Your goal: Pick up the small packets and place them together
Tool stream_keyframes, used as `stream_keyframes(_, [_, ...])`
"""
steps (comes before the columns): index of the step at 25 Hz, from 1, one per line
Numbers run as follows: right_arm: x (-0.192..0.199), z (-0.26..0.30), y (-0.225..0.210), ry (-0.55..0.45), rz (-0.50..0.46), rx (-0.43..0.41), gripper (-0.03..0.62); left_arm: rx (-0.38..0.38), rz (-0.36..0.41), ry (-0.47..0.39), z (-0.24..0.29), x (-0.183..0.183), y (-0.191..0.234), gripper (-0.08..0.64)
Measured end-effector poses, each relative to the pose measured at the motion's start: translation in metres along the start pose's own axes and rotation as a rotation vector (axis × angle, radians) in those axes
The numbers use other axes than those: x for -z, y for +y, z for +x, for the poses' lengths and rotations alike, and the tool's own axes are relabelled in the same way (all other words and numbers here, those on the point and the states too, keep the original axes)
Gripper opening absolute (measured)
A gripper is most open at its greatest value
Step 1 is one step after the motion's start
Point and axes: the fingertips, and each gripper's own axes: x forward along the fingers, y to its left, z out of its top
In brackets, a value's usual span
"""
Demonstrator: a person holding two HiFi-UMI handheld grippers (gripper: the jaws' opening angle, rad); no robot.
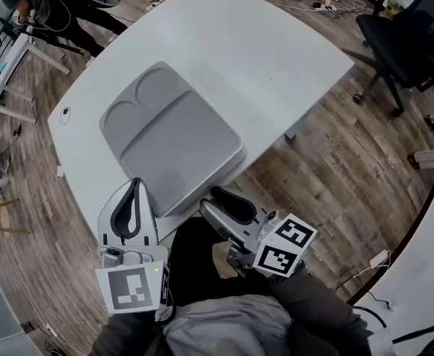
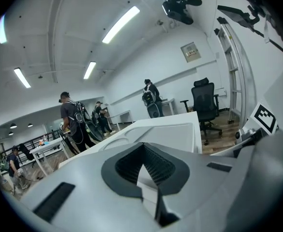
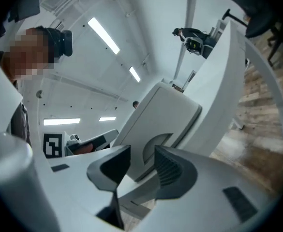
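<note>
– status, left gripper (image 2: 143, 145)?
– shut. pads tip to tip at the far end, nothing made out btwn. low and close to the body, marker cube twd the wearer.
– ahead of it?
– grey tray (image 1: 172, 136), just past the tips, near edge closest. flat on white table (image 1: 268, 58). two round hollows at the tray's far end, one big flat section nearer the jaws.
– right gripper (image 3: 142, 149)?
– parted, narrow-to-mid gap, pads on nothing. rolled onto its side, roughly level. just right of the left gripper, not touching it. tips just beside the tray's near corner. through the gap: tray edge and one round hollow.
– packets?
– can't tell where. not made out in head view or either gripper view.
– anything else round the tools?
– black office chair (image 1: 409, 28), far ahead and right of the right gripper, on wood floor (image 1: 328, 162). person (image 1: 50, 10) in dark clothes far ahead-left of the left gripper, past the table's far corner. more ppl (image 2: 71, 120) standing by desks, well beyond the tray in left gripper view. second chair there too, ahead-right of the jaws.
</note>
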Motion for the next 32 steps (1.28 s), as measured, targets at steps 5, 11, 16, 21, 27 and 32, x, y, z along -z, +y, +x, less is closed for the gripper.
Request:
stream_keyframes(5, [0.0,0.003,-0.003,-0.021,0.073,-0.043,0.155,0.041,0.013,0.024,0.006,0.005,-0.007,0.0])
stream_keyframes(11, [-0.003,0.003,-0.007,-0.056,0.199,-0.038,0.155,0.067,0.017,0.048,0.009,0.012,-0.011,0.0])
stream_keyframes(16, [-0.005,0.005,-0.009,-0.055,0.287,0.012,0.155,0.091,0.014,0.064,0.012,0.011,-0.013,0.0])
stream_keyframes(21, [-0.011,0.004,-0.006,-0.062,0.242,0.021,0.155,0.118,0.004,0.07,0.016,0.008,-0.013,0.0])
stream_keyframes(27, [-0.017,0.009,-0.007,-0.08,0.302,-0.026,0.161,0.14,0.002,0.079,0.022,0.013,-0.017,0.0])
stream_keyframes(32, [-0.018,0.01,-0.005,-0.131,0.386,-0.158,0.136,0.167,-0.004,0.1,0.026,0.021,-0.021,0.0])
